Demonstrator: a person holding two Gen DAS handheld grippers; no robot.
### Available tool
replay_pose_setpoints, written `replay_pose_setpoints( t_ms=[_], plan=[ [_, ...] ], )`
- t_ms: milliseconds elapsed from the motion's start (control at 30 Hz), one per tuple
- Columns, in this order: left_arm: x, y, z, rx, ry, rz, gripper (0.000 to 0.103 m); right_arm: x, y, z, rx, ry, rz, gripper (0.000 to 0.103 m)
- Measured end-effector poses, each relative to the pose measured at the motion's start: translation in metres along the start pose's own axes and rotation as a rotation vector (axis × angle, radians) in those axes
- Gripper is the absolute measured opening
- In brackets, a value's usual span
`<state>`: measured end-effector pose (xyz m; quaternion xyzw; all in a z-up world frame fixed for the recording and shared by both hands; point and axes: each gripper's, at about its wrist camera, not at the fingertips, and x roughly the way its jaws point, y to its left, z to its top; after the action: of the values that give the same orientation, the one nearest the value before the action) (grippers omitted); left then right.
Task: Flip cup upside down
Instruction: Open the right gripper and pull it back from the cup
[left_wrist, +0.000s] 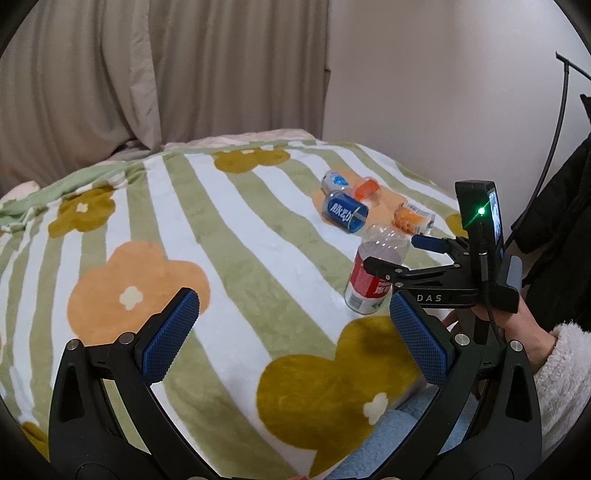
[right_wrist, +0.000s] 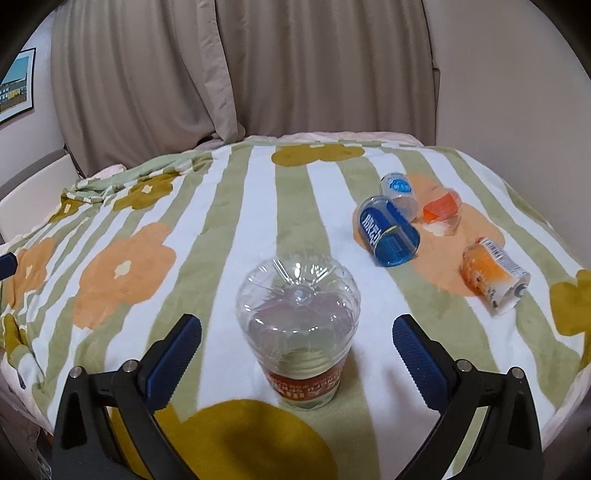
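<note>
A clear plastic cup with a red label (right_wrist: 299, 332) stands upside down on the striped flower blanket (right_wrist: 229, 236), its base up. My right gripper (right_wrist: 297, 354) is open, its blue pads on either side of the cup and apart from it. In the left wrist view the same cup (left_wrist: 373, 273) stands at the right, with the right gripper (left_wrist: 399, 254) around its upper part. My left gripper (left_wrist: 291, 332) is open and empty, low over the blanket (left_wrist: 207, 221), left of the cup.
Several other cups lie on their sides farther back right: a blue-label cup (right_wrist: 389, 230), a clear cup with a blue logo (right_wrist: 399, 190), an orange cup (right_wrist: 441, 210) and an orange-label cup (right_wrist: 493, 275). Curtains and a wall stand behind the bed.
</note>
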<state>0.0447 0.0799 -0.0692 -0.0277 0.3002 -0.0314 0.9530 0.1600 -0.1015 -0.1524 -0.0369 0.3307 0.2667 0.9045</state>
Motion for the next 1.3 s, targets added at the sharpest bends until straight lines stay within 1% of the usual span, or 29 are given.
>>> replay_pose_setpoints(
  t_ms=[133,233,333,400,533,633,667,733,833,967,1067,1133,1300],
  plan=[
    [-0.022,-0.009,0.005,0.01,-0.045,-0.001,0.103,-0.029,0.007,0.007,-0.01,-0.028,-0.011,0.103],
    [-0.038,-0.015,0.012,0.028,-0.087,0.005,0.103,-0.06,0.013,0.013,-0.021,-0.057,-0.023,0.103],
    [-0.054,-0.025,0.026,0.05,-0.149,0.004,0.103,-0.098,0.026,0.019,-0.044,-0.087,-0.083,0.103],
    [-0.066,-0.033,0.043,0.067,-0.198,-0.005,0.103,-0.127,0.037,0.022,-0.065,-0.122,-0.129,0.103],
    [-0.087,-0.048,0.068,0.106,-0.293,-0.01,0.103,-0.187,0.046,0.028,-0.021,-0.215,-0.198,0.103],
    [-0.098,-0.06,0.075,0.125,-0.345,0.028,0.103,-0.227,0.046,0.027,0.012,-0.285,-0.255,0.103],
    [-0.101,-0.063,0.074,0.12,-0.372,0.051,0.103,-0.237,0.046,0.026,0.027,-0.305,-0.281,0.103],
    [-0.104,-0.067,0.069,0.101,-0.403,0.068,0.103,-0.255,0.043,0.022,0.068,-0.35,-0.346,0.103],
    [-0.104,-0.069,0.059,0.073,-0.401,0.054,0.103,-0.27,0.037,0.011,0.128,-0.382,-0.434,0.103],
    [-0.101,-0.074,0.053,0.089,-0.39,0.051,0.103,-0.279,0.03,0.0,0.163,-0.407,-0.518,0.103],
    [-0.099,-0.079,0.052,0.113,-0.381,0.054,0.103,-0.285,0.025,-0.005,0.18,-0.435,-0.544,0.103],
    [-0.099,-0.083,0.052,0.125,-0.383,0.051,0.103,-0.288,0.024,-0.005,0.182,-0.449,-0.538,0.103],
    [-0.105,-0.086,0.05,0.137,-0.403,0.048,0.103,-0.291,0.029,-0.007,0.156,-0.459,-0.56,0.103]
  ],
)
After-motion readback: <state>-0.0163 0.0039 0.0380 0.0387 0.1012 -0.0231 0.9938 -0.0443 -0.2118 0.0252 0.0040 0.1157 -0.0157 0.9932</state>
